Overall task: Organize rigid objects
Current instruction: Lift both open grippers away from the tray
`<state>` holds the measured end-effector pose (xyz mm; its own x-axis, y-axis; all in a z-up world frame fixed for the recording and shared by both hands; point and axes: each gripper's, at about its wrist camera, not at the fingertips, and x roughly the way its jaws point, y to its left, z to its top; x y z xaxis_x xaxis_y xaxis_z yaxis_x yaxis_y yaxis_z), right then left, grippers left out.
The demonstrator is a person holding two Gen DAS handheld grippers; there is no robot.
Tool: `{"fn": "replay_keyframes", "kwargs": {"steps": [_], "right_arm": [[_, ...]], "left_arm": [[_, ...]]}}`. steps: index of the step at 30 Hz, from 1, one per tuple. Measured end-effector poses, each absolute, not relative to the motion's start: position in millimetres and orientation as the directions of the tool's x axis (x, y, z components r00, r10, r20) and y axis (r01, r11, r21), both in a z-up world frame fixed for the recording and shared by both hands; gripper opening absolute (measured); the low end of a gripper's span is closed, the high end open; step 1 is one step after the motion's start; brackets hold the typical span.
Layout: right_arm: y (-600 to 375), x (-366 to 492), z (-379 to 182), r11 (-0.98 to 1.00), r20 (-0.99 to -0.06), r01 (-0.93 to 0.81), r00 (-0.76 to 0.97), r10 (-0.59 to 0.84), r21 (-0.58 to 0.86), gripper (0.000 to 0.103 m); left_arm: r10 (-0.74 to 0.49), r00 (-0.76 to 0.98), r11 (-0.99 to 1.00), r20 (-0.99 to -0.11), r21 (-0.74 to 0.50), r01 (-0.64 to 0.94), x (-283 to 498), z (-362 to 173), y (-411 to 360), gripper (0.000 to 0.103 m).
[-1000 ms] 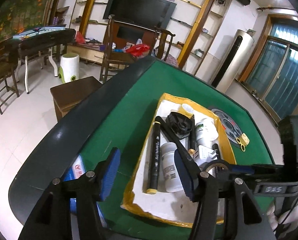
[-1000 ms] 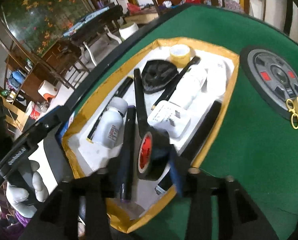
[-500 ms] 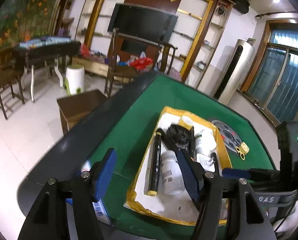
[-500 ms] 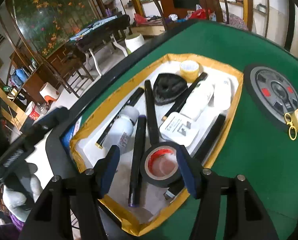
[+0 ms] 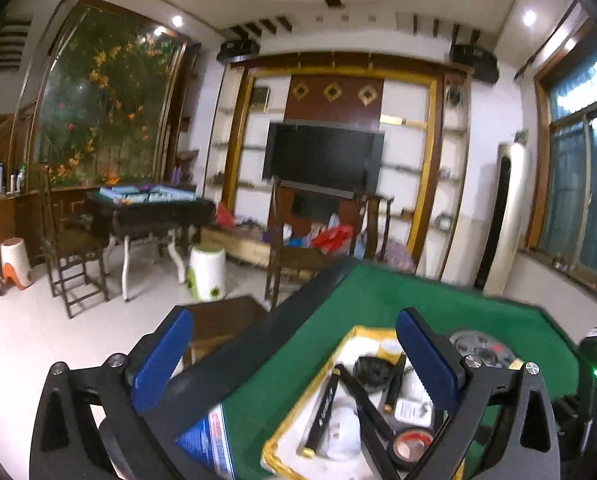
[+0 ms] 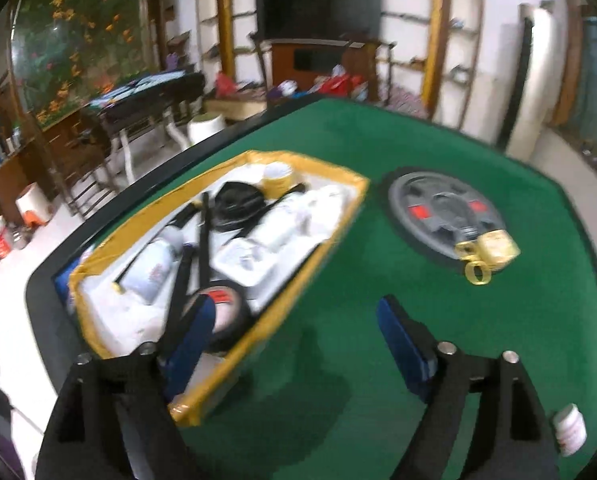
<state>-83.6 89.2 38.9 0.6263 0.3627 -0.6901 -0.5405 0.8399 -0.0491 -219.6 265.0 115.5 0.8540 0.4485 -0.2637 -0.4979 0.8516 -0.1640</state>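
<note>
A white tray with a yellow taped rim sits on the green table and holds several items: a black tape roll with a red core, a white bottle, black pens, a white adapter, a yellow tape roll and a black cap. The tray also shows in the left wrist view. My right gripper is open and empty above the tray's near right corner. My left gripper is open, empty, raised back from the tray.
A round grey dial is set in the table centre, with a small gold padlock on it. A small white bottle lies at the near right edge. A blue-and-white box lies left of the tray. Chairs and a second table stand beyond.
My right gripper let go of the black tape roll, which now lies flat in the tray, then opened and drew right. My left gripper lifted and tilted up away from the tray.
</note>
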Motion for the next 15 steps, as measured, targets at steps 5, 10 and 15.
{"fn": "replay_keyframes", "kwargs": {"steps": [5,10,15], "right_arm": [[64.8,-85.1,40.7,0.876,-0.653,-0.475,0.688,0.316,-0.077,0.087],[41.0,-89.4,40.1,0.903,-0.622,-0.416,0.736,0.269,-0.102,0.087],[23.5,-90.8,39.7,0.921,-0.604,-0.378,0.758,0.247,-0.096,0.087]], "left_arm": [[0.322,0.869,0.888,-0.375,-0.199,-0.415,-198.5,109.1,255.1,0.103],[0.278,0.880,0.888,-0.384,-0.246,-0.388,-193.7,107.8,241.1,0.103],[0.218,0.872,0.914,-0.438,-0.222,-0.340,-186.5,101.8,216.0,0.103]]}}
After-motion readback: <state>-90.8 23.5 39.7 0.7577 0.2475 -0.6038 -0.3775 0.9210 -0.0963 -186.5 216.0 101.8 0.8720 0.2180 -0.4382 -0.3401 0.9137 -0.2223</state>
